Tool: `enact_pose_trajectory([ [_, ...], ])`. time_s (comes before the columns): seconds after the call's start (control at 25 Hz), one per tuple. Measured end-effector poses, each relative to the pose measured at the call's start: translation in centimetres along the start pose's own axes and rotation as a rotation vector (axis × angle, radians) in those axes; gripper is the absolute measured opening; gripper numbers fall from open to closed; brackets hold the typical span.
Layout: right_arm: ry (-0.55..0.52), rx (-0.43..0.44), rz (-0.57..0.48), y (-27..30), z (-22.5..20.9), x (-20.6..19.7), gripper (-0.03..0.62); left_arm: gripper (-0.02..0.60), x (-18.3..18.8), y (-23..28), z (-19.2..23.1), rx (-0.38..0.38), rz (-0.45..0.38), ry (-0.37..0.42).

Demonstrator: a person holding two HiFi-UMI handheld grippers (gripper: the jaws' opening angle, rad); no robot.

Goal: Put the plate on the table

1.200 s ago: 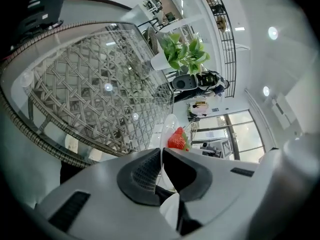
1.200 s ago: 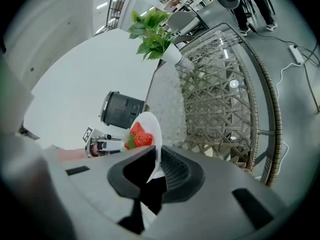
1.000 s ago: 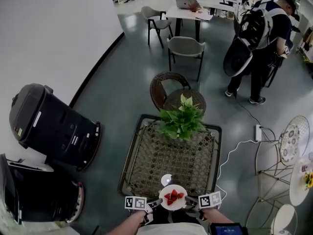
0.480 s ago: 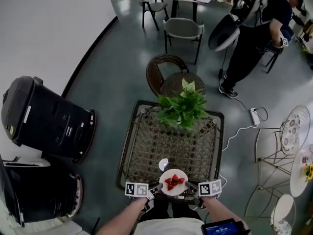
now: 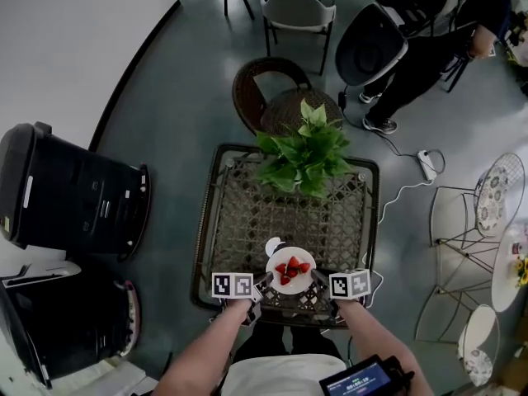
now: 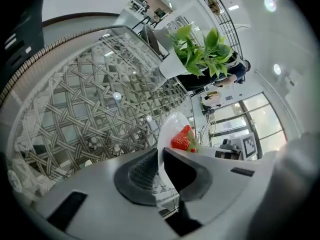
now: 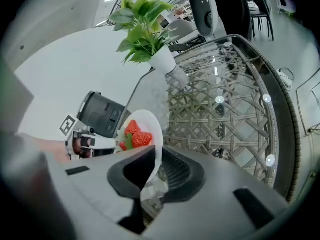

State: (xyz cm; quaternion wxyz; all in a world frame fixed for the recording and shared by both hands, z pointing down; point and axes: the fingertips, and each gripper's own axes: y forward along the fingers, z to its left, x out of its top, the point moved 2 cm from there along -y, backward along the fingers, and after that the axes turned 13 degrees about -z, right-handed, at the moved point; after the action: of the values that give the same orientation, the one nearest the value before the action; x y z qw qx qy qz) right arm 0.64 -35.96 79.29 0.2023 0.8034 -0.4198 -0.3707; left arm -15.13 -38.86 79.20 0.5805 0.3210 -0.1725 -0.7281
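A small white plate (image 5: 290, 271) with strawberries (image 5: 288, 269) on it hangs over the near part of the glass-topped wicker table (image 5: 239, 221). My left gripper (image 5: 266, 280) is shut on the plate's left rim, my right gripper (image 5: 315, 277) on its right rim. The left gripper view shows the plate (image 6: 170, 134) edge-on between the jaws, with the strawberries (image 6: 182, 140) beyond. In the right gripper view the plate (image 7: 150, 134) is pinched at its rim and the strawberries (image 7: 136, 136) lie on it.
A potted green plant (image 5: 304, 153) stands at the table's far edge. A small white round patch (image 5: 273, 245) shows on the glass just beyond the plate. A wicker chair (image 5: 260, 89) is behind the table, black machines (image 5: 70, 196) to the left, and a person (image 5: 429, 23) at the far right.
Both grippers have carried the plate forward from the table's near edge to over the glass top, and lower. The head view has tipped down and closer to the table.
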Motion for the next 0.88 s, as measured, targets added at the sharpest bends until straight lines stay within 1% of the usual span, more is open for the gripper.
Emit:
enact_pose_trajectory([
  [0.08, -0.002, -0.011, -0.001, 0.8, -0.4, 0.3, 0.034, 0.017, 0.5, 0.8, 0.7, 0.016, 0.003, -0.007],
  [0.24, 0.008, -0.044, -0.011, 1.6, -1.4, 0.4, 0.034, 0.021, 0.6, 2.0, 1.4, 0.050, 0.022, 0.002],
  [0.44, -0.024, -0.066, -0.043, 2.8, -2.3, 2.2, 0.034, 0.025, 2.4, 4.1, 1.7, 0.085, 0.036, 0.056],
  [0.6, -0.098, -0.117, -0.038, 3.4, -2.8, 2.6, 0.034, 0.029, 2.7, 4.9, 2.2, 0.116, 0.049, 0.062],
  [0.76, -0.146, -0.140, -0.019, 3.5, -3.0, 2.2, 0.035, 0.031, 2.3, 5.2, 2.5, 0.134, 0.062, 0.049],
  [0.88, -0.216, -0.160, 0.005, 3.8, -3.1, 2.1, 0.037, 0.032, 2.4, 5.2, 2.5, 0.147, 0.065, 0.078],
])
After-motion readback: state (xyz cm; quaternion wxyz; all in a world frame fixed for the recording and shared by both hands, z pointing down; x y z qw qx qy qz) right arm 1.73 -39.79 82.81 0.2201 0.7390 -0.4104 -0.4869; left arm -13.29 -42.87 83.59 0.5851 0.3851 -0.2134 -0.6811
